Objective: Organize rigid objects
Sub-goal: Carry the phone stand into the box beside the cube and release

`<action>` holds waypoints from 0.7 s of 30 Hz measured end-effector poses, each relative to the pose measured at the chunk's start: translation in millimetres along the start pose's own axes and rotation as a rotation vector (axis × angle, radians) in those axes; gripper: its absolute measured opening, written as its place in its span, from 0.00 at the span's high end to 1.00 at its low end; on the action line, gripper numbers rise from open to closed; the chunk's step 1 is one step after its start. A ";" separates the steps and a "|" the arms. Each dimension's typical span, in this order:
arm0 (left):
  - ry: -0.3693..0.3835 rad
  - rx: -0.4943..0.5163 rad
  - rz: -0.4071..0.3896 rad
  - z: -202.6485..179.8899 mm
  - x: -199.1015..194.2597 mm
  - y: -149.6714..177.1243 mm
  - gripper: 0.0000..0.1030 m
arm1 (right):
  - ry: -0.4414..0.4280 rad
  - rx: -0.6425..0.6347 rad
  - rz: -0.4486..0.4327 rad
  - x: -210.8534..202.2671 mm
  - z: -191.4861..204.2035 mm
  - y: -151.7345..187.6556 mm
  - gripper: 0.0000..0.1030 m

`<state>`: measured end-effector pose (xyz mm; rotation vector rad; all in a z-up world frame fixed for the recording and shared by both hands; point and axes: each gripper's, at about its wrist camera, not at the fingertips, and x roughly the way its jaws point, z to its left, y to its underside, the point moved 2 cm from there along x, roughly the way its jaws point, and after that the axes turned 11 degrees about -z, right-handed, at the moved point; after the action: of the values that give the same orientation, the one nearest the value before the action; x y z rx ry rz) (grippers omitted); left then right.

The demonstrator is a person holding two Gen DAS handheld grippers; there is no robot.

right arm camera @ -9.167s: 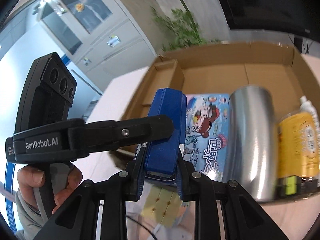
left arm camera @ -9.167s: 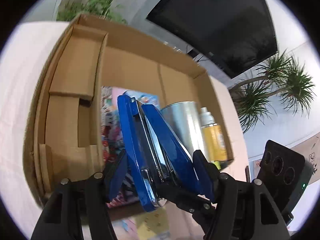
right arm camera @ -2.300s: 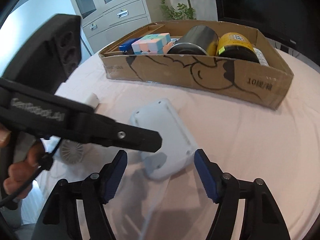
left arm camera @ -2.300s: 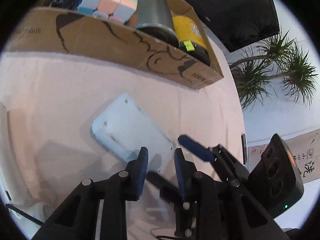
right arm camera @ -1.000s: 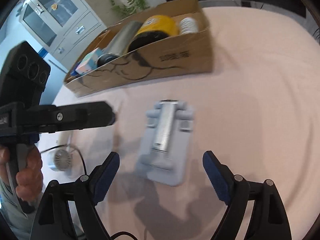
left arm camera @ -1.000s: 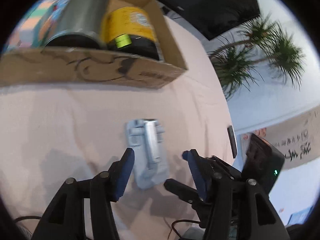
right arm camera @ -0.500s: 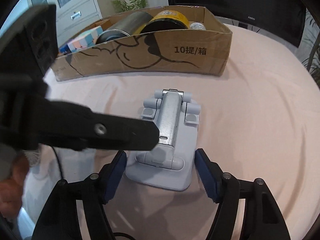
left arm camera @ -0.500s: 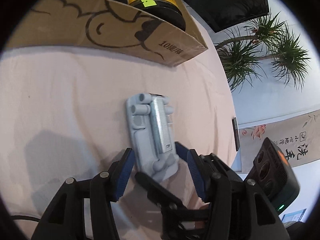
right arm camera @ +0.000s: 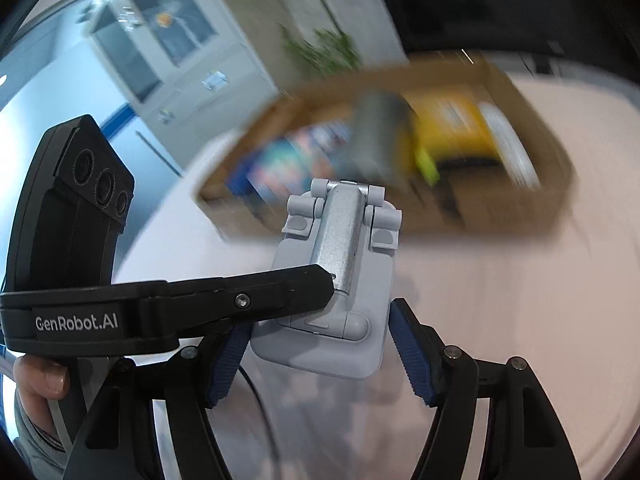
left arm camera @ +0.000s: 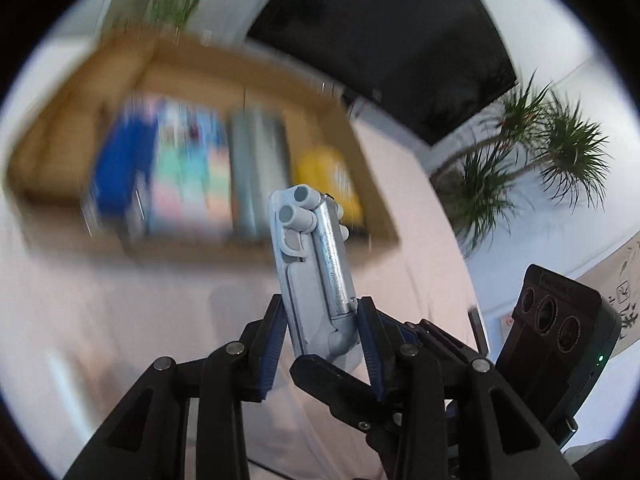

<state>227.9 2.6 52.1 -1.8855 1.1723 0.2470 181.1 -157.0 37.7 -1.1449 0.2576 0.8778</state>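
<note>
Together, both grippers' jaws clamp the grey folding stand (left arm camera: 316, 276), left gripper (left arm camera: 322, 344) closing.

Matt pale-grey plastic stand (left arm camera: 308, 280) with brushed metal bar, ribbed blue pads (right arm camera: 412, 364), brown cardboard box (right arm camera: 556, 184), pink cloth tabletop (right arm camera: 540, 300)

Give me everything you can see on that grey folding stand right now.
The stand is pale grey plastic, folded flat, with a silvery metal arm down its middle and round hinge knuckles at the far end. It is off the table, tilted up toward the blurred cardboard box. Both tongs hold its near end: the left is closing on its thin edges, the right spans its width.
</note>
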 end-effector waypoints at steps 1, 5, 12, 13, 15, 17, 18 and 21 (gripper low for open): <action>-0.005 0.017 -0.018 2.6 -3.7 -22.7 0.66 | -0.009 -0.030 -0.023 7.9 10.9 -21.6 0.35; -0.023 0.028 -0.015 26.0 9.6 -91.3 0.67 | -0.006 -0.071 -0.040 49.8 32.6 -80.2 0.35; -0.003 -0.107 0.094 101.5 72.7 -136.0 0.67 | 0.037 -0.002 0.110 161.5 16.6 -135.0 0.35; 0.010 -0.135 0.113 109.8 82.5 -134.6 0.67 | 0.048 0.011 0.135 173.2 14.4 -136.3 0.35; 0.027 -0.169 0.144 121.6 96.4 -128.8 0.67 | 0.066 0.028 0.164 193.5 10.2 -135.0 0.35; 0.023 -0.170 0.170 125.6 104.5 -122.0 0.67 | 0.085 0.037 0.194 204.8 4.9 -129.1 0.35; 0.014 -0.166 0.179 126.7 108.0 -119.4 0.67 | 0.093 0.038 0.206 207.1 1.2 -124.5 0.35; -0.020 -0.143 0.222 126.5 114.9 -115.1 0.69 | 0.105 -0.004 0.207 204.7 6.1 -117.2 0.40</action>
<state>415.1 46.1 -22.3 -1.8692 1.3825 0.4824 397.1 -70.5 -1.2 -1.1841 0.4678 1.0010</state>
